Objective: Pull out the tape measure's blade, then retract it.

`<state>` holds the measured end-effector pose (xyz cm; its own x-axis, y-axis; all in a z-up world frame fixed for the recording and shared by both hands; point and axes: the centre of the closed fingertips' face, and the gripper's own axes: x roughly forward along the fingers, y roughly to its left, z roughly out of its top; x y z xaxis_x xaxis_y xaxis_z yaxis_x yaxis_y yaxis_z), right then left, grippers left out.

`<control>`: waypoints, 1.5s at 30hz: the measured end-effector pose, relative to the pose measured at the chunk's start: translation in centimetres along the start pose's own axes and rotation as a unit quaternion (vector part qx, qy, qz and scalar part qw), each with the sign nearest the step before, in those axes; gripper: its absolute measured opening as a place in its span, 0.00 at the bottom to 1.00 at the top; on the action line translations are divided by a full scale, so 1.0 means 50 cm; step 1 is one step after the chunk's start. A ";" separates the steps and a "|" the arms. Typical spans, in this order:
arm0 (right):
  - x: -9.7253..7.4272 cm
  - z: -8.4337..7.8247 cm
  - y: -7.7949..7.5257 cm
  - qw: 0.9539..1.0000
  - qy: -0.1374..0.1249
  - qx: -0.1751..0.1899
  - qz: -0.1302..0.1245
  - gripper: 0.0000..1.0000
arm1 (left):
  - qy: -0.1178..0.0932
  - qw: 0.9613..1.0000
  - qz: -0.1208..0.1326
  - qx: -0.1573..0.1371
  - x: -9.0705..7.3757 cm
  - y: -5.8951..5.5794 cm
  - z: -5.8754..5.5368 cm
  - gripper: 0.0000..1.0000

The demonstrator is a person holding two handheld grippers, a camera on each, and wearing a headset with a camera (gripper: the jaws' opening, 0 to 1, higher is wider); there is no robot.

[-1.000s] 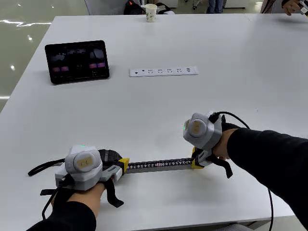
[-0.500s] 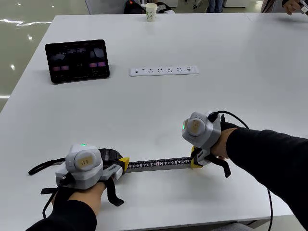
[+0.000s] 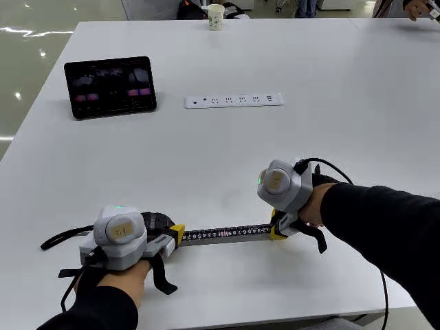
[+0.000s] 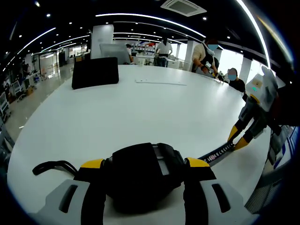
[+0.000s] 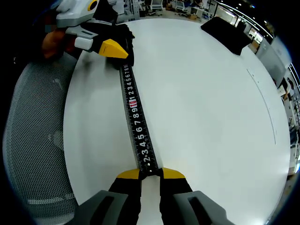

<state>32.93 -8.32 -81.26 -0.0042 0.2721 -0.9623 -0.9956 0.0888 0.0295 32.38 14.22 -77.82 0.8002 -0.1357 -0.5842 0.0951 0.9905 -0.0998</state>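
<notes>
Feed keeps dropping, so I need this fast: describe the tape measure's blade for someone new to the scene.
On the white table, look along the near edge. The blade runs from the black case in the left tool to the right tool pinching its tip. Unlike the white power strip farther back, it's dark, thin and numbered.

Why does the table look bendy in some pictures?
Left gripper view: the fisheye lens bows the table and ceiling lights. Right gripper view: same bowing, yet numbers on the blade stay sharp. Head view: table edges straight, glare on the floor.
</notes>
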 end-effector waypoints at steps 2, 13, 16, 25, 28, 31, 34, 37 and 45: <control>0.000 0.001 0.000 1.000 -0.001 0.001 -0.001 0.11 | 0.000 1.000 0.000 0.000 0.000 0.000 0.000 0.63; 0.002 0.005 -0.001 1.000 -0.002 -0.001 -0.002 0.11 | 0.001 1.000 -0.001 0.000 0.001 -0.001 0.000 0.63; 0.003 0.007 -0.001 1.000 -0.002 -0.001 -0.002 0.11 | 0.001 1.000 -0.001 0.000 0.001 -0.001 0.001 0.63; 0.004 0.011 -0.002 1.000 -0.003 -0.004 0.000 0.11 | 0.001 1.000 -0.001 0.000 0.003 0.000 0.001 0.63; 0.004 0.013 -0.002 1.000 -0.001 -0.002 0.000 0.11 | 0.001 1.000 -0.001 0.000 0.003 -0.001 0.001 0.63; 0.004 0.016 -0.002 1.000 -0.001 0.000 -0.001 0.11 | 0.001 1.000 -0.001 0.000 0.003 0.000 0.002 0.63; 0.005 0.018 -0.002 1.000 -0.002 0.001 0.000 0.11 | 0.002 1.000 -0.001 0.000 0.003 0.000 0.002 0.62; 0.005 0.020 -0.001 1.000 -0.003 0.001 0.000 0.11 | 0.002 1.000 -0.001 -0.001 0.003 0.000 0.001 0.62; 0.007 0.025 0.000 1.000 -0.004 0.003 -0.002 0.11 | 0.002 1.000 -0.001 0.000 0.003 0.000 0.001 0.62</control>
<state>33.06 -7.04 -81.27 0.0010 0.2800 -0.9600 -0.9950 0.0963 0.0271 32.54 14.22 -77.87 0.7973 -0.1381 -0.5876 0.0964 0.9901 -0.1019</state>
